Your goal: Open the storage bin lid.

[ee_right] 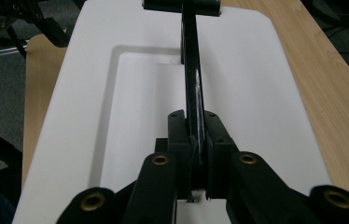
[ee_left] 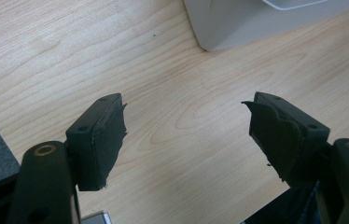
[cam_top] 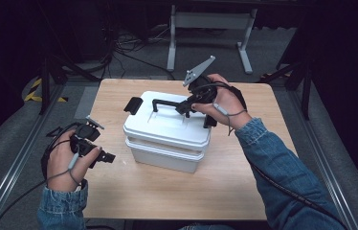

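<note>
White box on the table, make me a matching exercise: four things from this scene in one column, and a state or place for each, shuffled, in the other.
Things:
1. right gripper
2. left gripper
3. black handle
4. side latch

States or places:
A. open, over bare wood beside the white box
B. flipped up at the lid's left end
C. shut on the black handle
D. raised above the white lid

Pairs: 1-C, 2-A, 3-D, 4-B

Dim room – grey floor (cam_top: pixel 19 124), wooden table (cam_top: pixel 244 182), cables (cam_top: pixel 129 45).
</note>
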{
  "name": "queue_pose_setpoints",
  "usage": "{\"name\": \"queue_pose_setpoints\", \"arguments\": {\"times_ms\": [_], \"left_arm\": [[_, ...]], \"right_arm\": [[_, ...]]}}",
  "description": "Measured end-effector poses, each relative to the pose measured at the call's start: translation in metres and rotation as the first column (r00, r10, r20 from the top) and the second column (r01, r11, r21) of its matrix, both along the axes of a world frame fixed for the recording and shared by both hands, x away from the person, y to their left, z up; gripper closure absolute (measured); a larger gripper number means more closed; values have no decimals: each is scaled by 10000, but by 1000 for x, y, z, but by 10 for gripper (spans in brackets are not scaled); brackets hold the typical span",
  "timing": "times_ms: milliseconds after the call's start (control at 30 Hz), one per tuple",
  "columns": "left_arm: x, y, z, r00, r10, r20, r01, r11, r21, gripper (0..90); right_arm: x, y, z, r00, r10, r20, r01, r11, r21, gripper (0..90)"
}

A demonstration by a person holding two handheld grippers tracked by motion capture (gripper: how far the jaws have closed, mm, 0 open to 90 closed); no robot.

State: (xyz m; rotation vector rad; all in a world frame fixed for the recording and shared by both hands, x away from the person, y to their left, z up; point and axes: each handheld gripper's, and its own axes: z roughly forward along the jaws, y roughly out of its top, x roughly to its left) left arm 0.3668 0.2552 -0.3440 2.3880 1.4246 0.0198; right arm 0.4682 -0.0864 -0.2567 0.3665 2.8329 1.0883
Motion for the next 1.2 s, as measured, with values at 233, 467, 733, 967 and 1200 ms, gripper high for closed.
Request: {"name": "queue_pose_setpoints", "arguments": {"times_ms": [233,467,733,967,1200], "left_arm": [[0,2,1,10000,22,-14,-22,10000,18,277],[0,1,0,10000,9,-66,-9,10000,5,273],[0,-2,-1,9999,18,-116,-18,10000,24,272],[1,-3,-1,9999,-3,-102,4,9999,111,273],[0,-3,-1,10000,13,-97,-12,9999,137,273]], "right_arm": [[-3,-7,4,9999,-77,84,75,9996,255,848],[-4,-28,8,9993,-334,164,328,9987,389,848],[-3,-67,13,9943,-1041,247,1025,9929,603,847],[-2,-103,17,9845,-1718,347,1688,9827,759,847],[-2,-128,20,9733,-2255,423,2218,9720,781,848]]}}
